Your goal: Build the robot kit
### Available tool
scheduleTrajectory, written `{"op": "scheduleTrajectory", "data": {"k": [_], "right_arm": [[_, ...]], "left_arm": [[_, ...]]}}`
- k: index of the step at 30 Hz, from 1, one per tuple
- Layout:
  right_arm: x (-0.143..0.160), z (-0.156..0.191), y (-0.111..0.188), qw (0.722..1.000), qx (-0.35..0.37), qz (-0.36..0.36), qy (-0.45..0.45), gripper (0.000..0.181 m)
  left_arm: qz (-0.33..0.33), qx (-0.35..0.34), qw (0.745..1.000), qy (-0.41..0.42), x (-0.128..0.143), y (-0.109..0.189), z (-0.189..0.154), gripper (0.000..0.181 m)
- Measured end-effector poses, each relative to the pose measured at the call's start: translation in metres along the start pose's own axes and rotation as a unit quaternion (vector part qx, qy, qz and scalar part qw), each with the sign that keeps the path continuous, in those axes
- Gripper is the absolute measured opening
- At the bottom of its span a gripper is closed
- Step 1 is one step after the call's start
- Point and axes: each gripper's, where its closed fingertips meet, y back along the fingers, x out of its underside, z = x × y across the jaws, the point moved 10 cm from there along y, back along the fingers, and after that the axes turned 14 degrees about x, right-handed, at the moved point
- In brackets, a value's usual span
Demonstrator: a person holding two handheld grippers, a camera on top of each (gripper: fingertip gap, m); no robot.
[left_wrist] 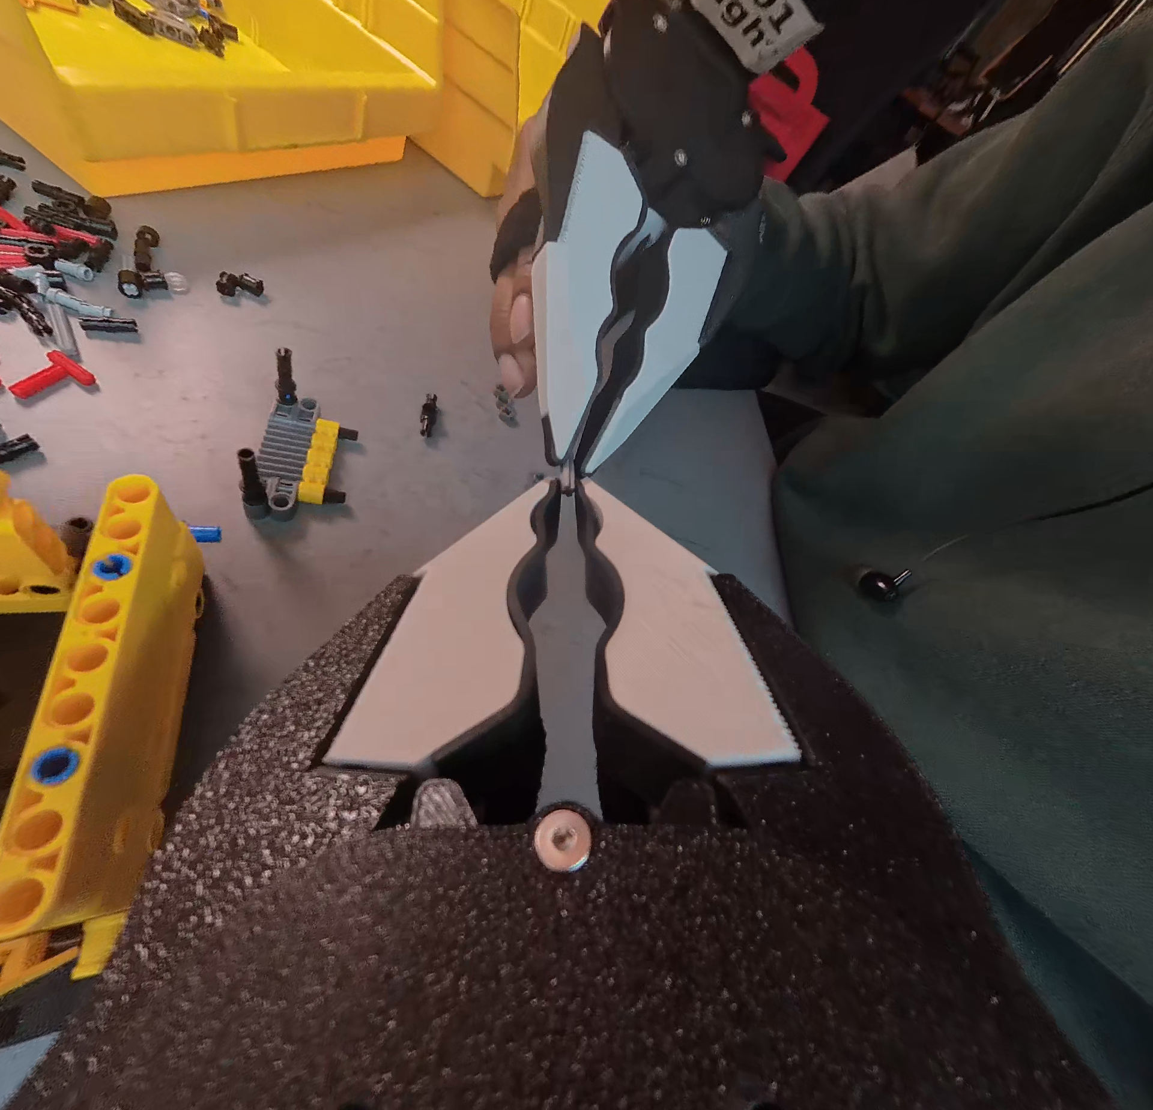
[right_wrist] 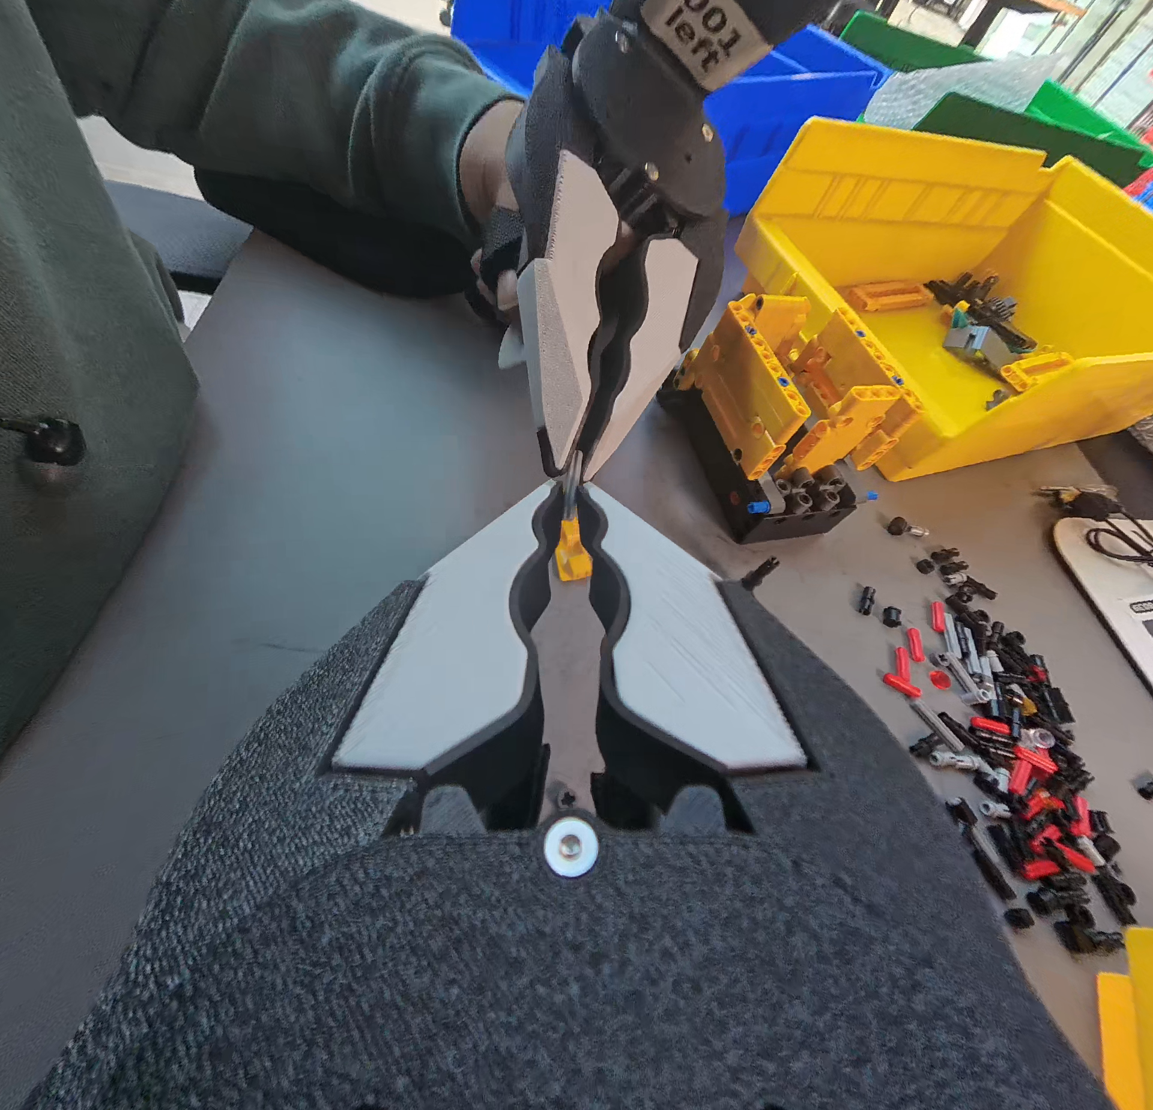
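The left claw (left_wrist: 566, 487) and right claw (right_wrist: 569, 487) have pale grey fingers edged in black, on speckled black bodies. A translucent orange brick (right_wrist: 573, 555) sits on a grey pin (right_wrist: 573, 478). The surface (right_wrist: 349, 431) is matte grey, strewn with red, black and grey small plastic pieces (right_wrist: 1023, 762). The moulded plastic bin (right_wrist: 973, 225) is bright yellow, the person's sleeve (right_wrist: 299, 82) dark green.

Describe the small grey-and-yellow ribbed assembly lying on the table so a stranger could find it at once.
Start at the big yellow bins at the back of the grey table. Come forward past the loose scatter of pins to the grey-and-yellow assembly lying alone. Unlike the single loose parts around it, it has a ribbed grey block joined to a yellow beam, with black pins sticking out.
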Motion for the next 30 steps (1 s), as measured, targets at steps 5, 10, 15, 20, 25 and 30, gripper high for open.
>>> {"op": "scheduleTrajectory", "data": {"k": [5, 10, 15, 20, 25, 30], "right_arm": [[-0.009, -0.001, 0.006, 0.998, 0.018, -0.059, -0.005, 0.009], [-0.014, -0.001, 0.009, 0.996, 0.041, -0.083, 0.003, 0.004], [-0.018, 0.0, 0.011, 0.993, 0.063, -0.097, 0.016, 0.004], [-0.021, 0.001, 0.012, 0.989, 0.086, -0.113, 0.028, 0.006], [-0.023, 0.003, 0.013, 0.989, 0.087, -0.115, 0.041, 0.007], [-0.021, 0.003, 0.013, 0.99, 0.083, -0.105, 0.053, 0.004]], "left_arm": [[-0.098, 0.082, 0.99, 0.056, -0.006, 0.009, 0.001, 0.003], [-0.141, 0.13, 0.977, 0.098, -0.007, 0.009, 0.002, 0.003], [-0.182, 0.175, 0.957, 0.145, -0.005, 0.008, 0.006, 0.002], [-0.21, 0.198, 0.941, 0.176, -0.004, 0.008, 0.009, 0.003], [-0.21, 0.206, 0.938, 0.183, -0.003, 0.007, 0.009, 0.003], [-0.205, 0.21, 0.935, 0.198, -0.001, 0.005, 0.011, 0.003]]}}
